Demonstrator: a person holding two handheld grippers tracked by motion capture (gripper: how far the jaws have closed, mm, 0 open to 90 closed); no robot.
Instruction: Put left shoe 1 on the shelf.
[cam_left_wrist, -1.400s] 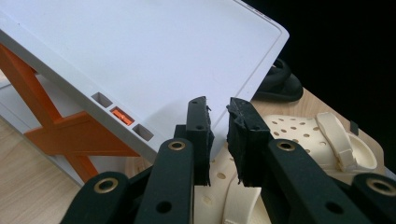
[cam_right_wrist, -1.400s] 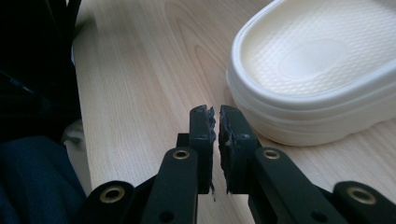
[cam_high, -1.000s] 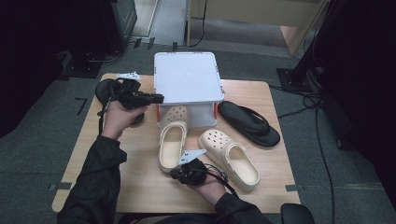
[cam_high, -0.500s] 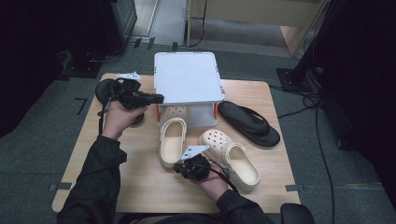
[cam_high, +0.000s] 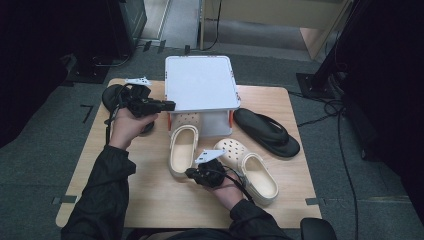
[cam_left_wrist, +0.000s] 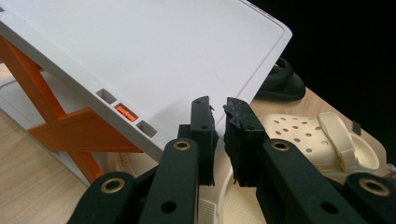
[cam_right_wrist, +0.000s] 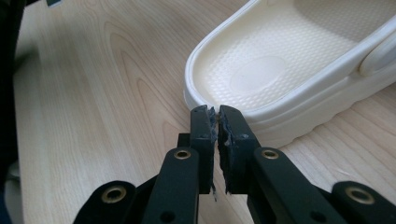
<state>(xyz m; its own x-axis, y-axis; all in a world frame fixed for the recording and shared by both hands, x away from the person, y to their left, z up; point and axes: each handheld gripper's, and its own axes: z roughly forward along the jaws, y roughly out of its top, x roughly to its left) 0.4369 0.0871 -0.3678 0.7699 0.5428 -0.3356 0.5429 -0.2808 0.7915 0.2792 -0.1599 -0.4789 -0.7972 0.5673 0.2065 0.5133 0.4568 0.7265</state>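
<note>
A white shelf (cam_high: 200, 82) on orange supports (cam_left_wrist: 70, 133) stands at the back middle of the table. Two cream clogs lie in front of it: the left clog (cam_high: 181, 142) has its toe under the shelf, and the right clog (cam_high: 252, 170) lies at an angle. My left gripper (cam_high: 171, 105) is held level with its tips at the shelf's left edge; in its own view the left gripper (cam_left_wrist: 217, 109) is shut with nothing between the jaws. My right gripper (cam_high: 190, 173) is low at the left clog's heel (cam_right_wrist: 280, 74); seen along its jaws, the right gripper (cam_right_wrist: 217, 114) is shut and holds nothing.
One black flip-flop (cam_high: 267, 131) lies to the right of the shelf, and another black flip-flop (cam_high: 111, 96) lies at the back left behind my left hand. The wooden table (cam_high: 150, 200) is bare along its front edge.
My right gripper has shifted a little toward the heel of the left clog. The left hand has held still.
</note>
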